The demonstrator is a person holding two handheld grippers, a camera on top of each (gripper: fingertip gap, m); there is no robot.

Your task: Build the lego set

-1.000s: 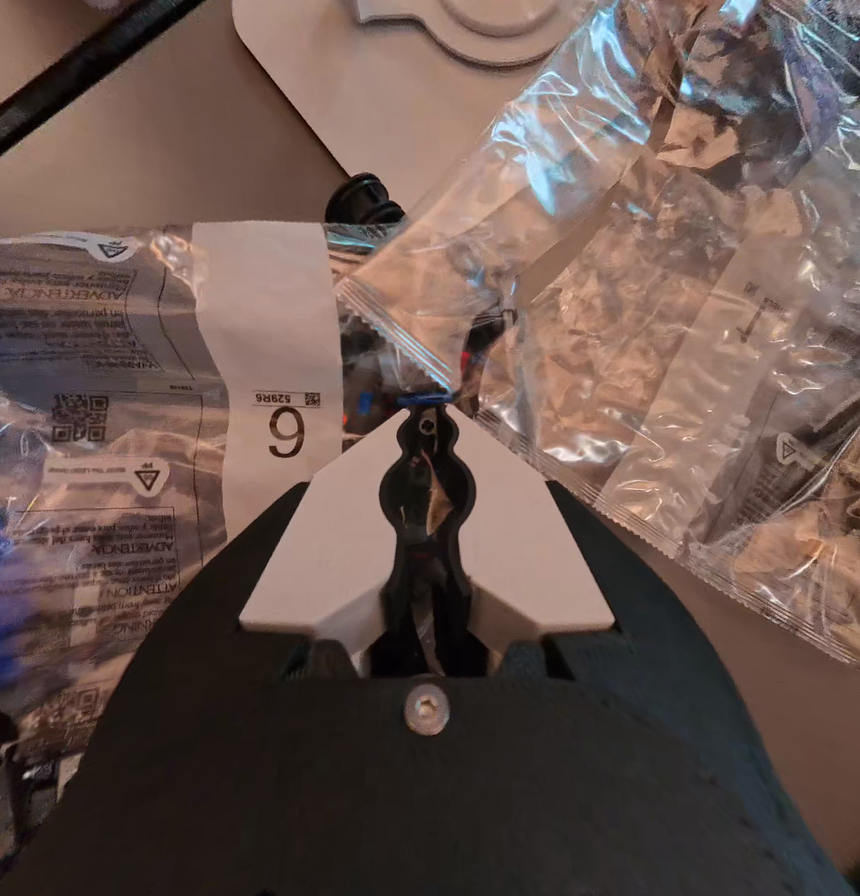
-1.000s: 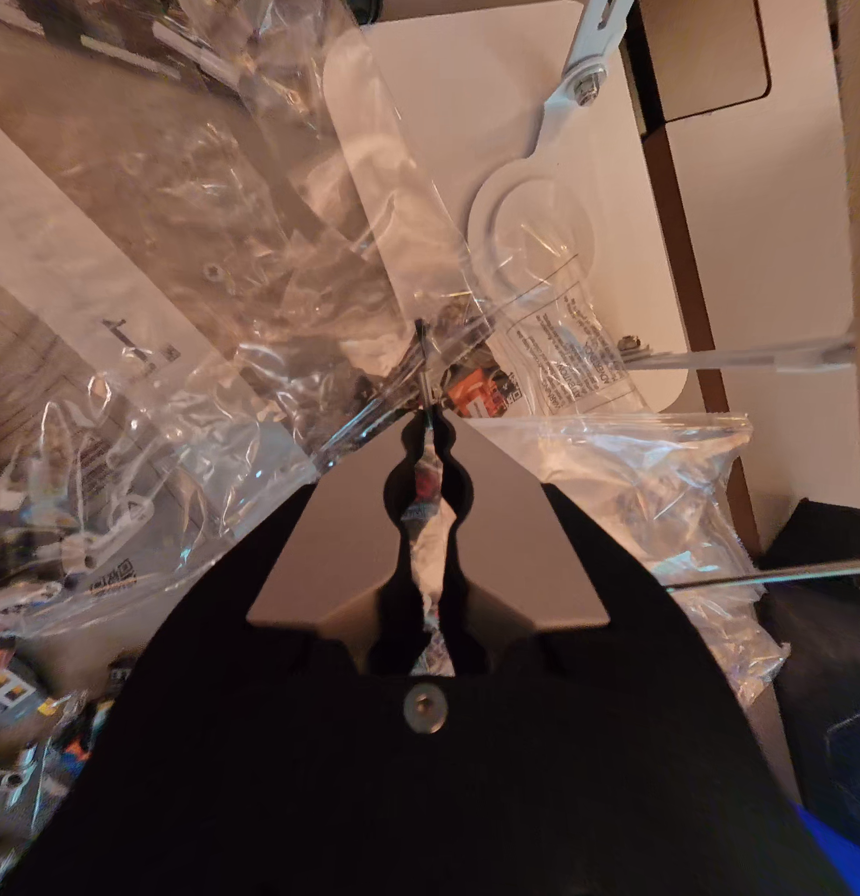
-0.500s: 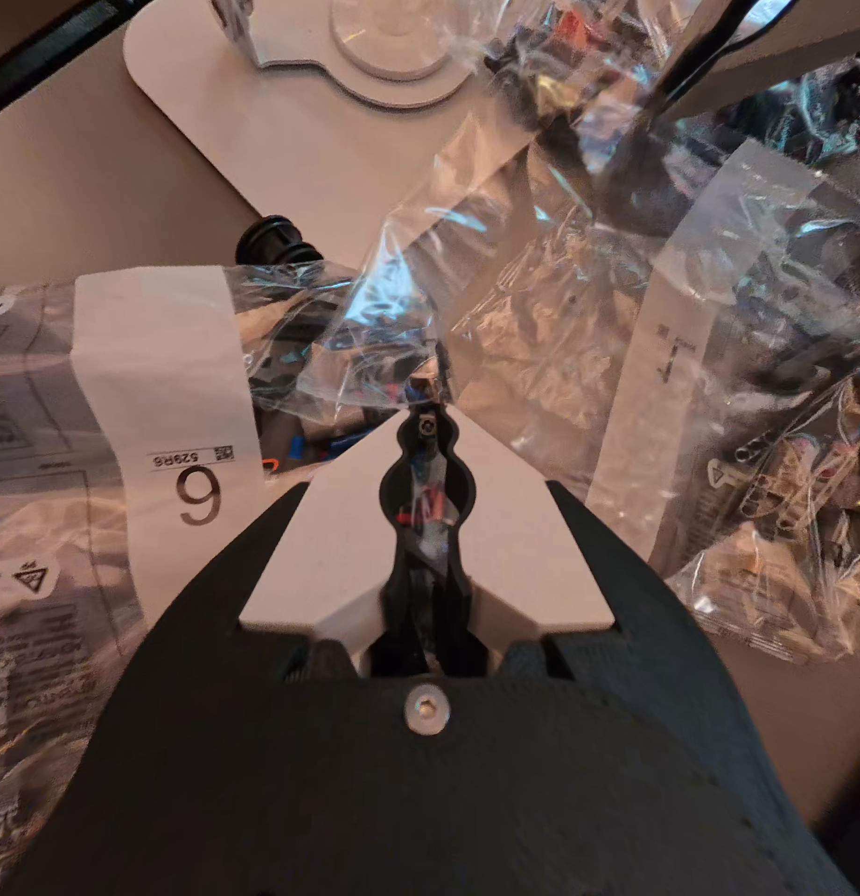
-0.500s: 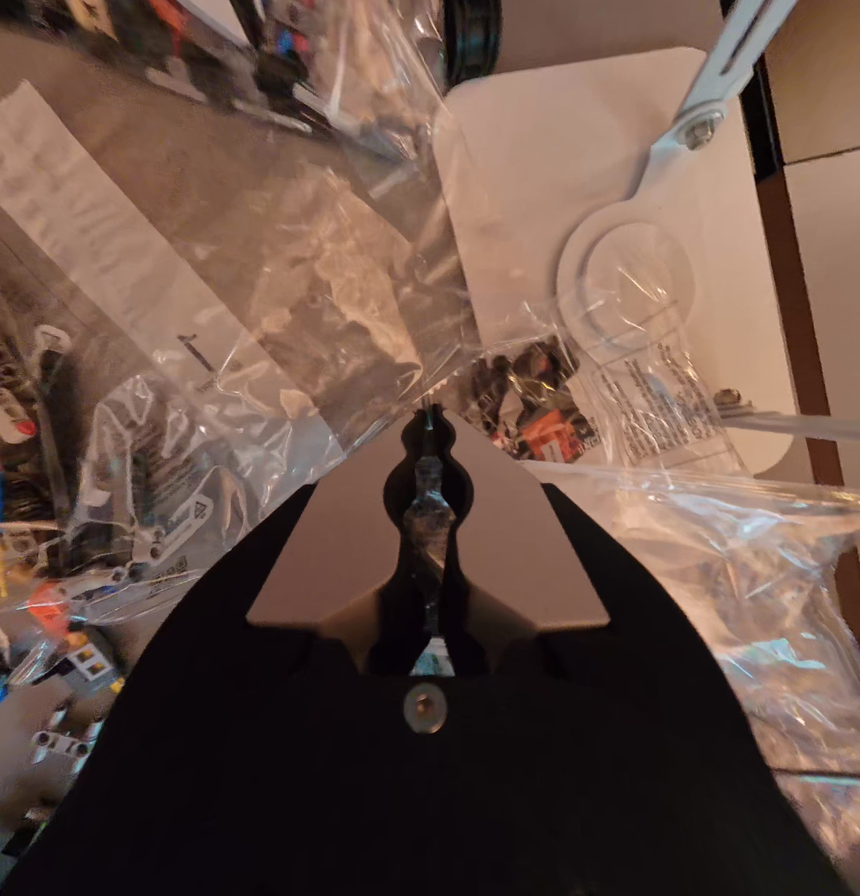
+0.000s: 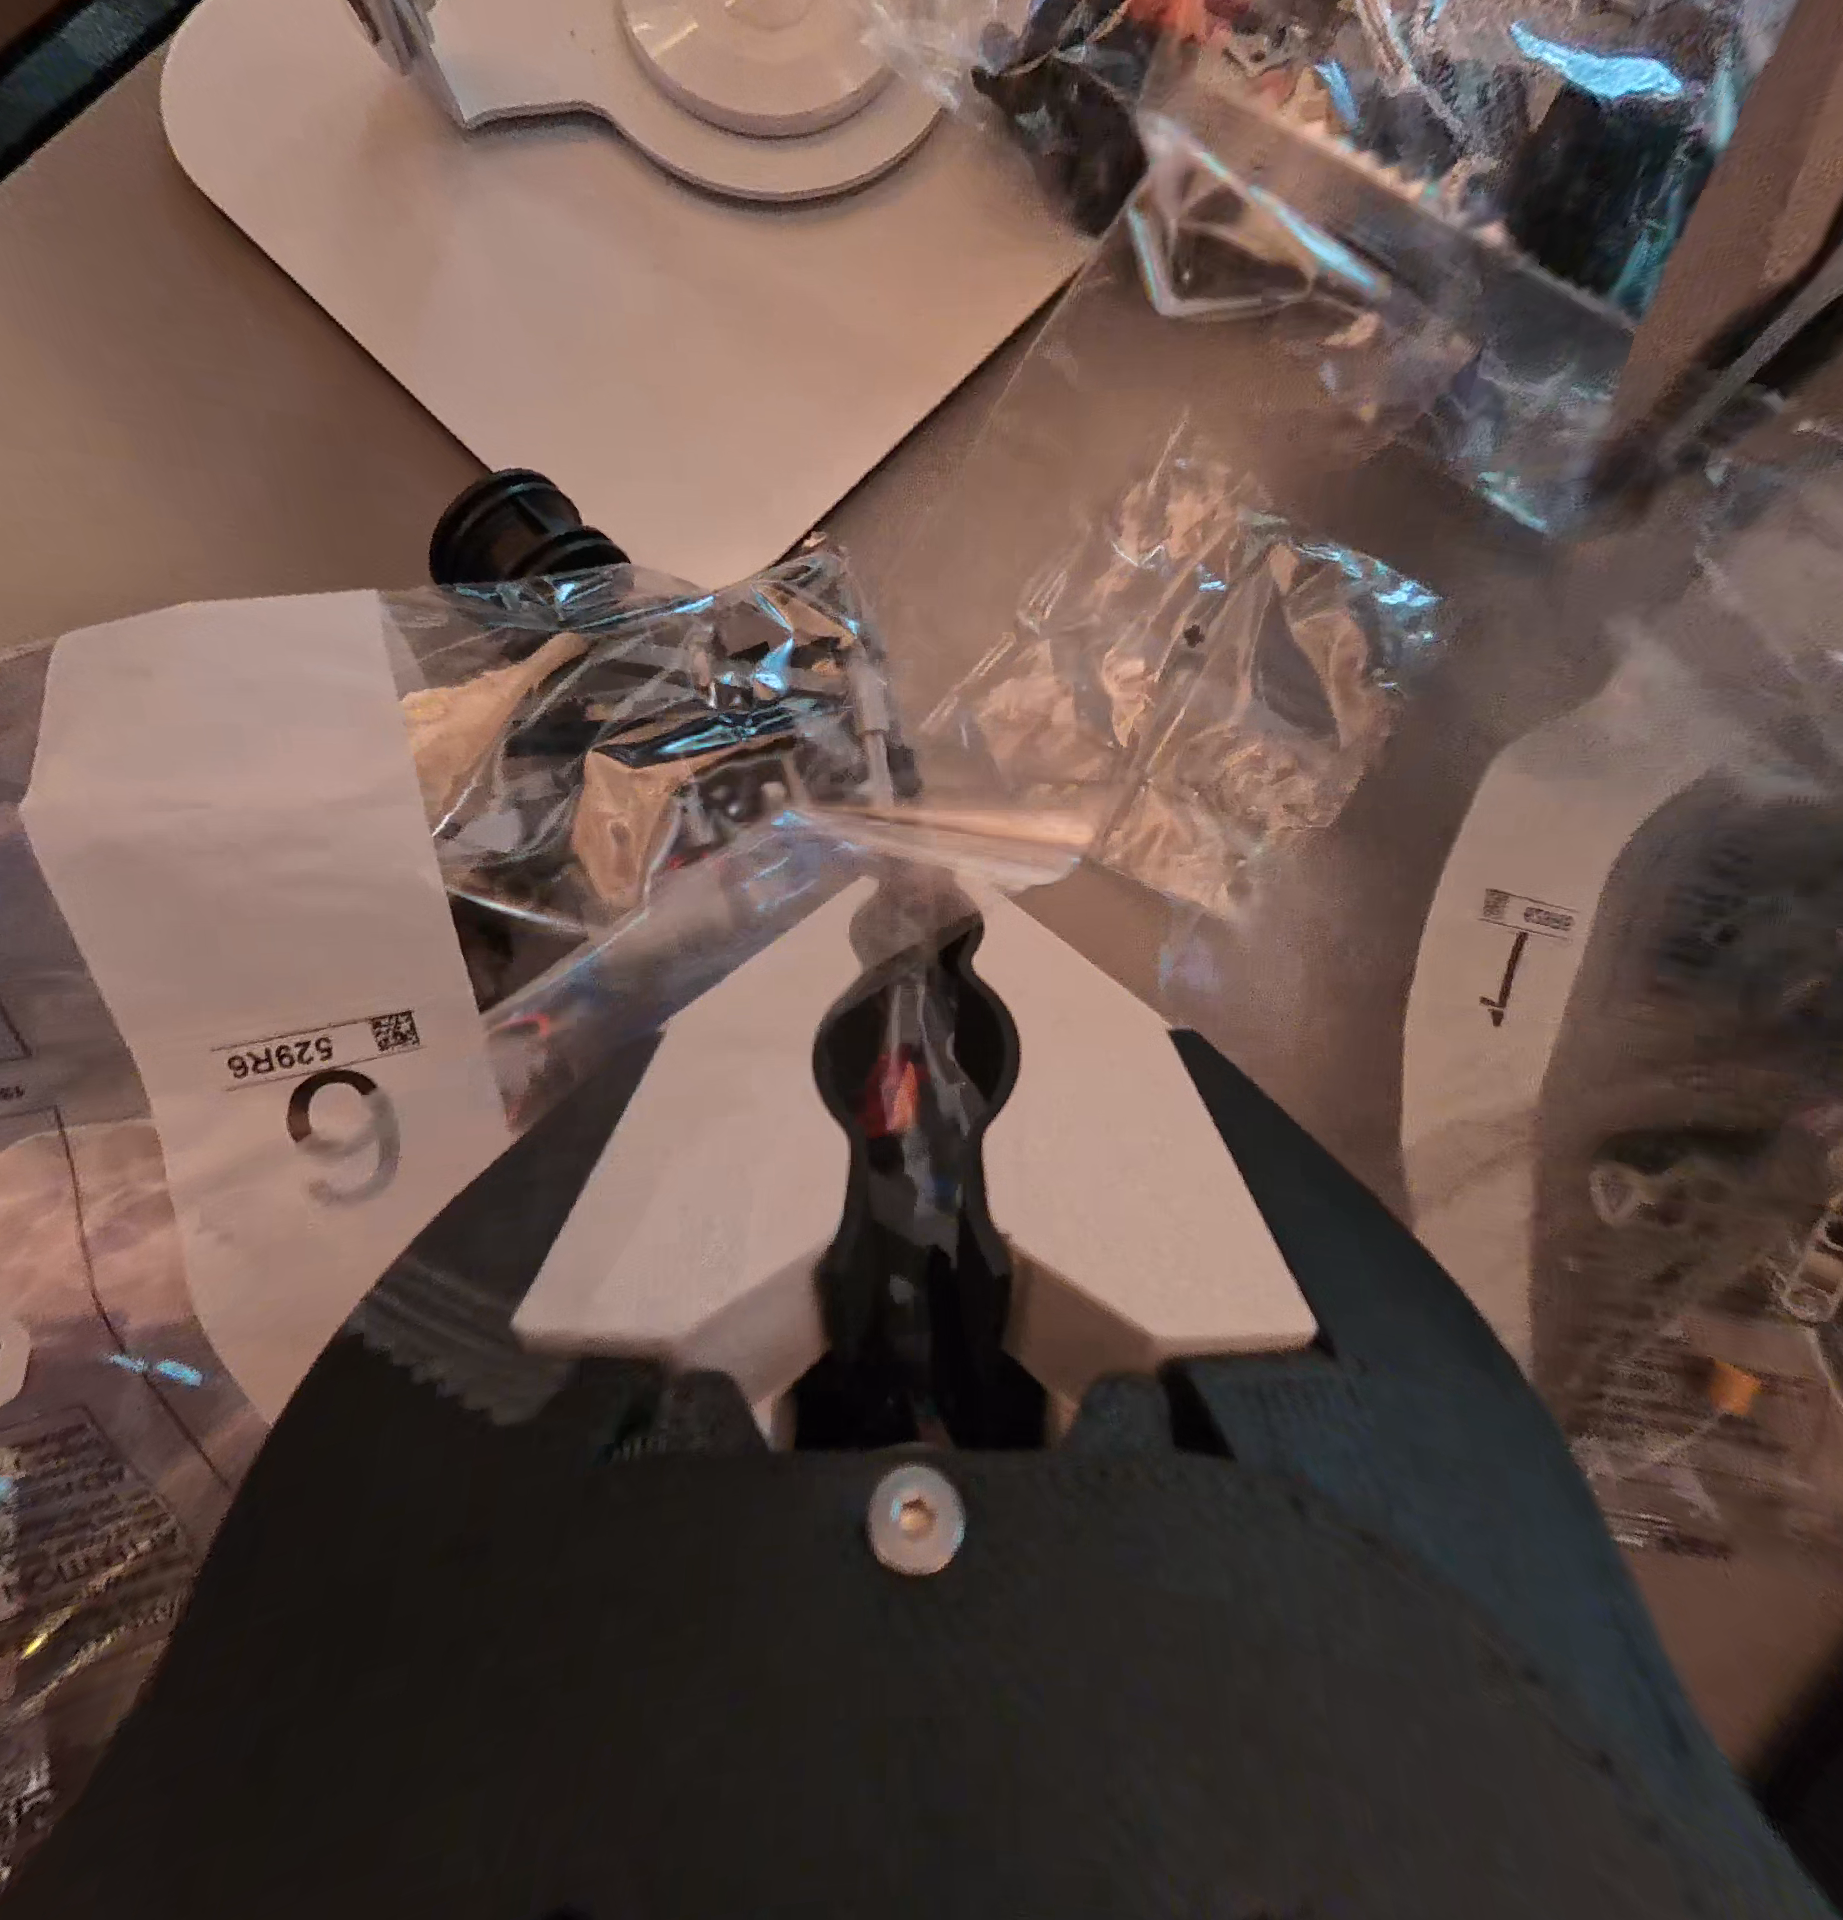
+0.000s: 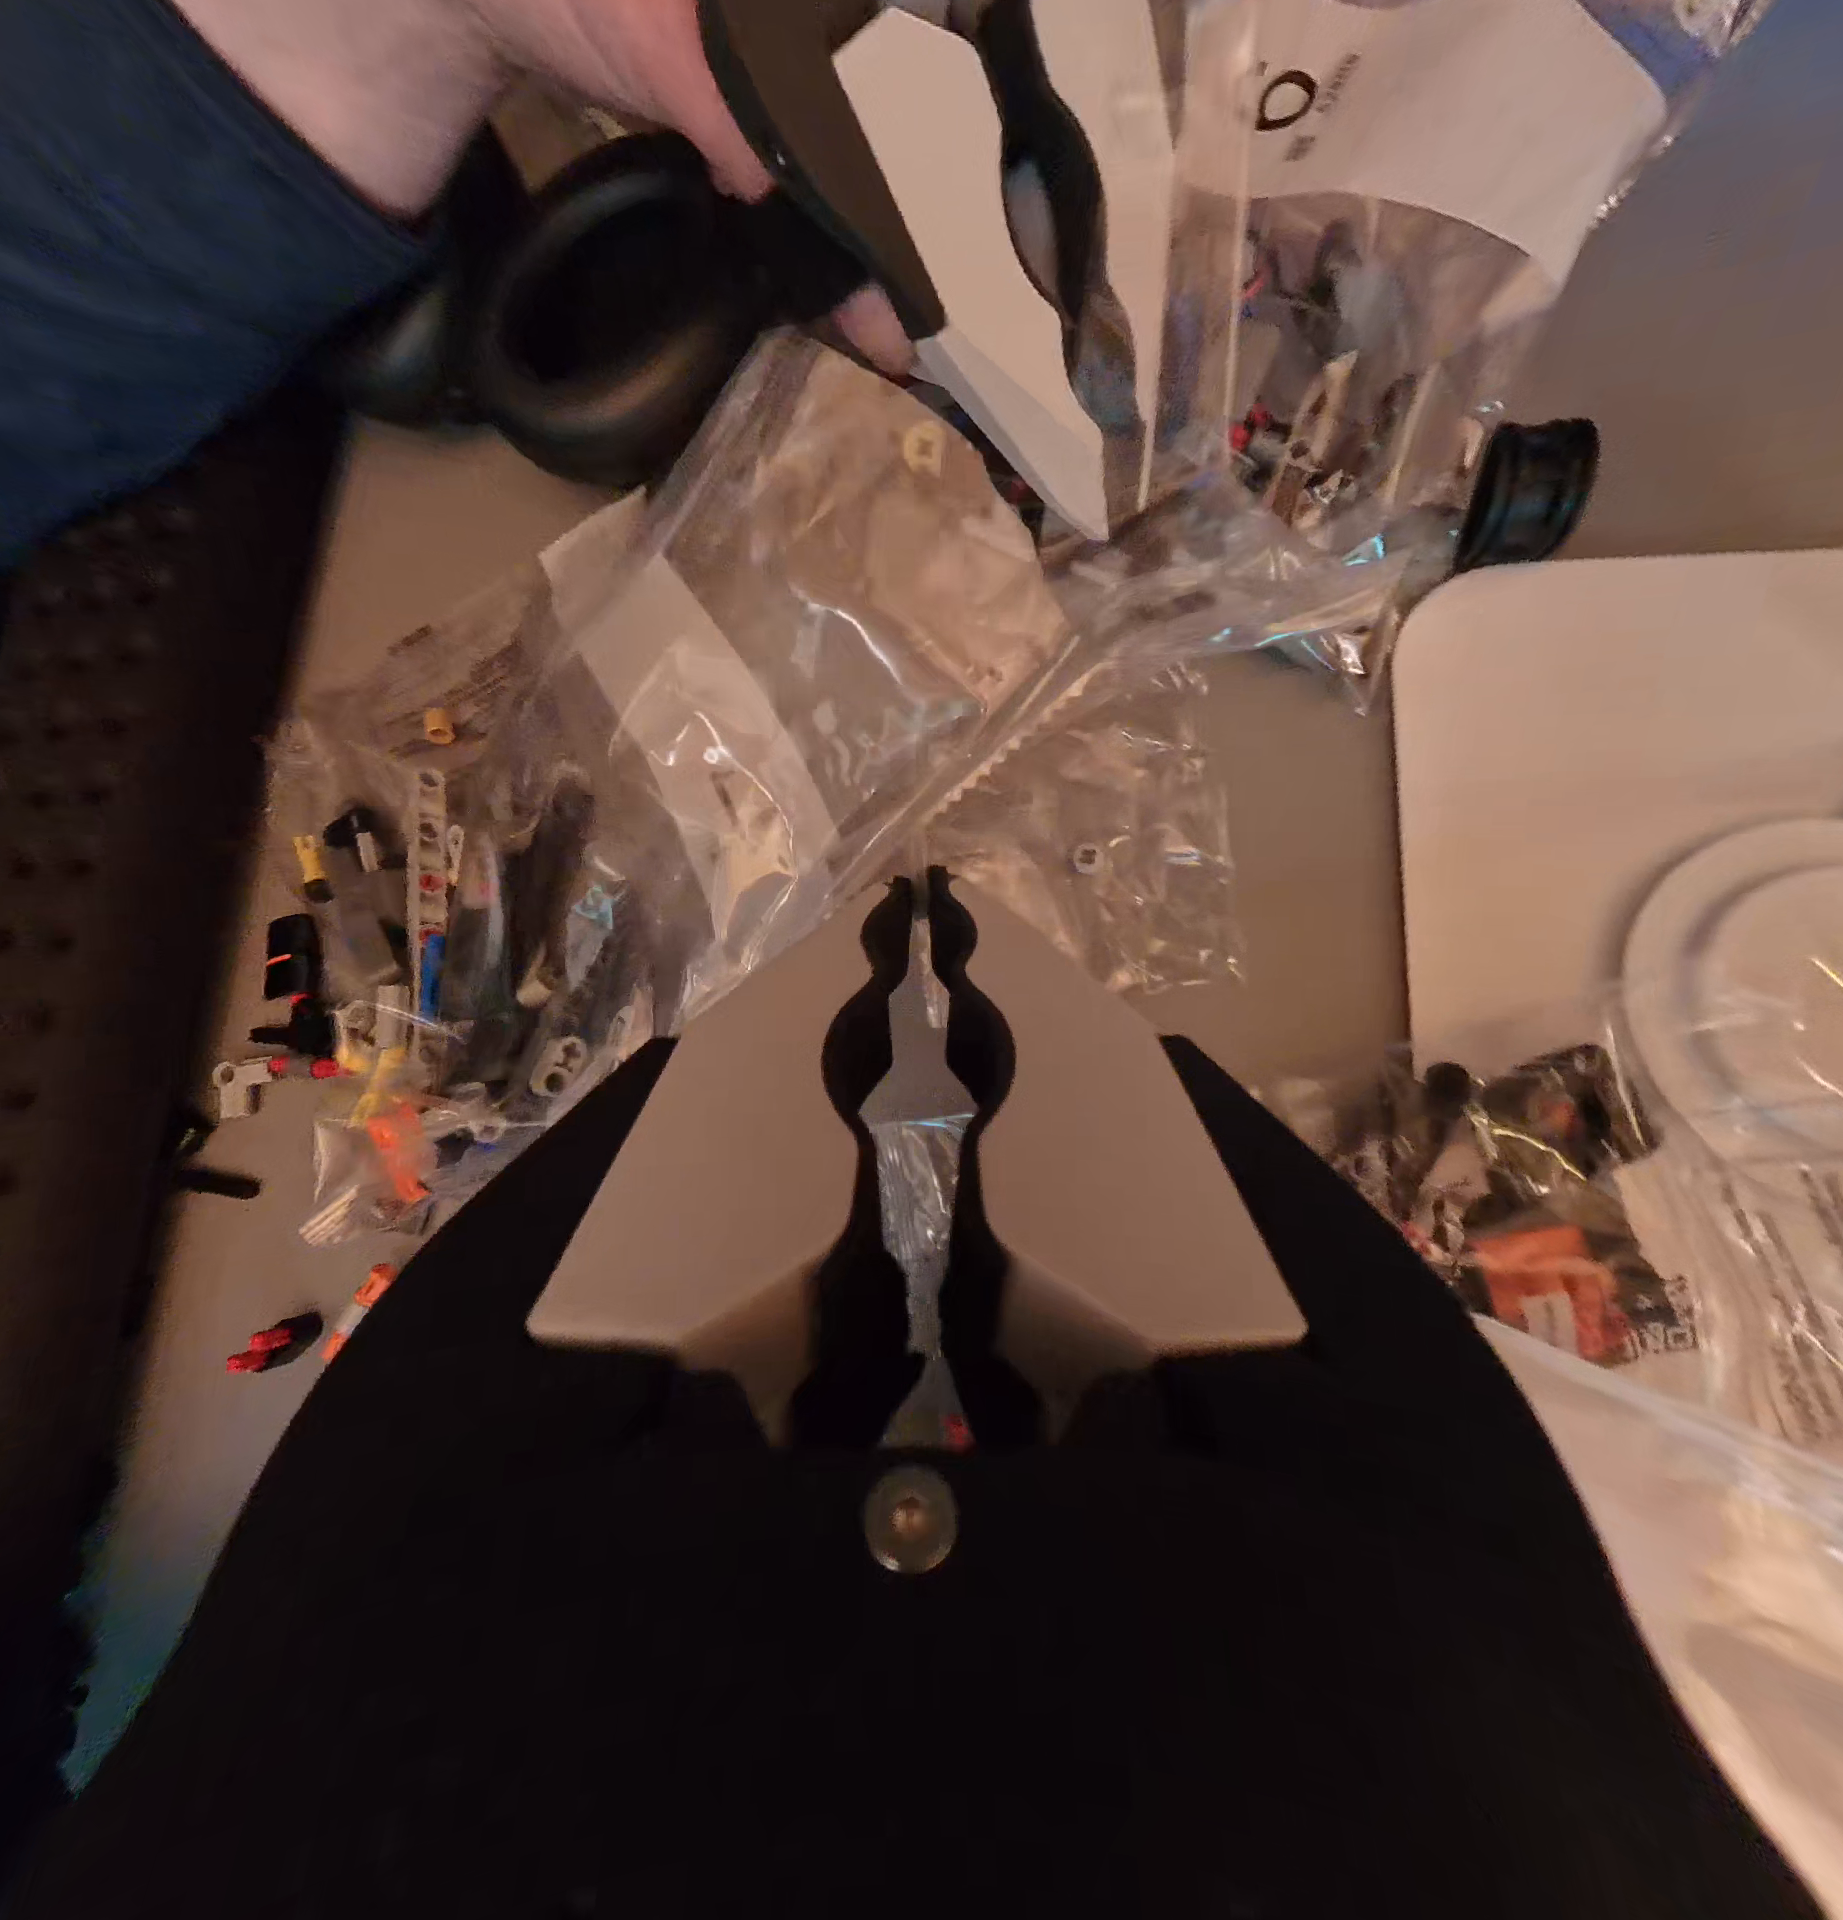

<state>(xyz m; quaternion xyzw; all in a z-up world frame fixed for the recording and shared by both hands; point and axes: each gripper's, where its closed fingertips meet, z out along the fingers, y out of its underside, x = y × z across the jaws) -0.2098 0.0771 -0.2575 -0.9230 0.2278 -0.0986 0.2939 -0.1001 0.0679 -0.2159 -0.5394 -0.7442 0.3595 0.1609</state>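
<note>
Right wrist view: my right gripper [image 6: 919,883] is clamped on the serrated edge of a clear bag [image 6: 896,665] above the desk [image 6: 1301,831]; my left gripper [image 5: 922,914] pinches the same bag's other end, loose lego pieces [image 6: 377,997] lying beneath

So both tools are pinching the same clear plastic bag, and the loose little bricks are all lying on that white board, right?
Not quite. Both grippers do pinch the clear bag, but the loose bricks lie on the tan table, left of the white board, as the right wrist view shows.
</note>
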